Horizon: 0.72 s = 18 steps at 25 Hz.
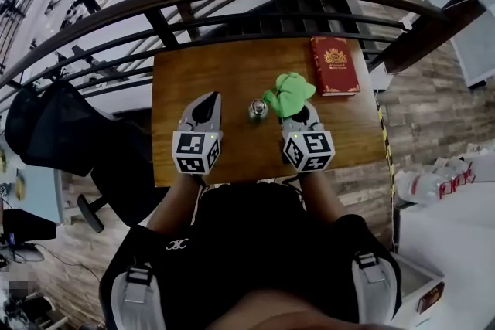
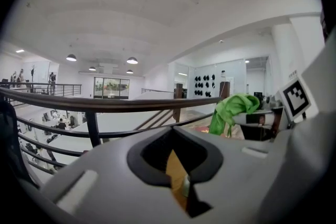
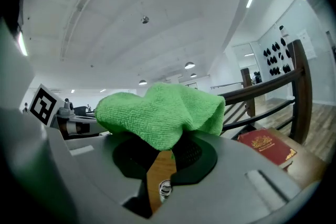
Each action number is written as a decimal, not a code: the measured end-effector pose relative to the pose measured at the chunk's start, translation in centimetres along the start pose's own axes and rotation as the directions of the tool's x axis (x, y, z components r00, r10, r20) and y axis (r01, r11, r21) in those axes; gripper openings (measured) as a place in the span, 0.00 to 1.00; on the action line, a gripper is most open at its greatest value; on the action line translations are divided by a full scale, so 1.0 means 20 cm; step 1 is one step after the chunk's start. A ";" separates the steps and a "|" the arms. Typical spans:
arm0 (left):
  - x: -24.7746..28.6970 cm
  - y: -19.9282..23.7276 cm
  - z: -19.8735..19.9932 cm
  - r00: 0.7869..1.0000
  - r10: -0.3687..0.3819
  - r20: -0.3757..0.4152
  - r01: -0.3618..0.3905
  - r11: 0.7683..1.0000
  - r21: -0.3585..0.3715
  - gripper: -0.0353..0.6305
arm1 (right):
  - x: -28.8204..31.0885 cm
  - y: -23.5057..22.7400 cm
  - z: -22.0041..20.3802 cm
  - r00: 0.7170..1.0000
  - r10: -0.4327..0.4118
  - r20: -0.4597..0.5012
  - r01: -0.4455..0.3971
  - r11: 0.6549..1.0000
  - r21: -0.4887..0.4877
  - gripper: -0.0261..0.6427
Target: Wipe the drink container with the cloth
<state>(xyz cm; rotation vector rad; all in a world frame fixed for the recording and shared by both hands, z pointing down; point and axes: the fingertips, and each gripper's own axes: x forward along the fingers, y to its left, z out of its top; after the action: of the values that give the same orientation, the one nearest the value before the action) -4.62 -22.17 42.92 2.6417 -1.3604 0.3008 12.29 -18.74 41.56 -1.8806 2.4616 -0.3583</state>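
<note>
Both jaws closed: left gripper [image 1: 209, 98] empty, right gripper [image 1: 298, 109] pinching cloth [image 1: 290, 91] near drink container [image 1: 257, 109].

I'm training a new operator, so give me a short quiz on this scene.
1. True or false: the right gripper is shut on the green cloth.
2. What lies at the far right corner of the table? A) red book B) plate C) phone
3. Fill in: the drink container stands ___ the left gripper and the right gripper.
Key: 1 true; 2 A; 3 between.
</note>
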 end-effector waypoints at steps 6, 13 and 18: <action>0.05 -0.02 -0.03 0.996 -0.091 -0.025 0.092 0.996 0.017 0.13 | 0.00 0.01 -0.04 0.999 -0.041 -0.015 0.041 0.999 -0.019 0.11; 0.12 -0.12 -0.14 0.963 -0.231 -0.137 0.243 0.967 0.076 0.30 | -0.03 -0.02 -0.07 0.996 -0.088 -0.023 0.088 0.996 0.011 0.11; 0.18 -0.18 -0.21 0.933 -0.298 -0.201 0.322 0.941 0.099 0.37 | -0.06 -0.06 -0.09 0.991 -0.132 -0.026 0.132 0.991 0.009 0.11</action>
<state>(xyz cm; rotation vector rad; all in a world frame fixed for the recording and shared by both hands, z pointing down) 0.01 -22.01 47.73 2.7965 -0.8765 0.5911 13.47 -17.53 43.43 -2.0535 2.3514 -0.4002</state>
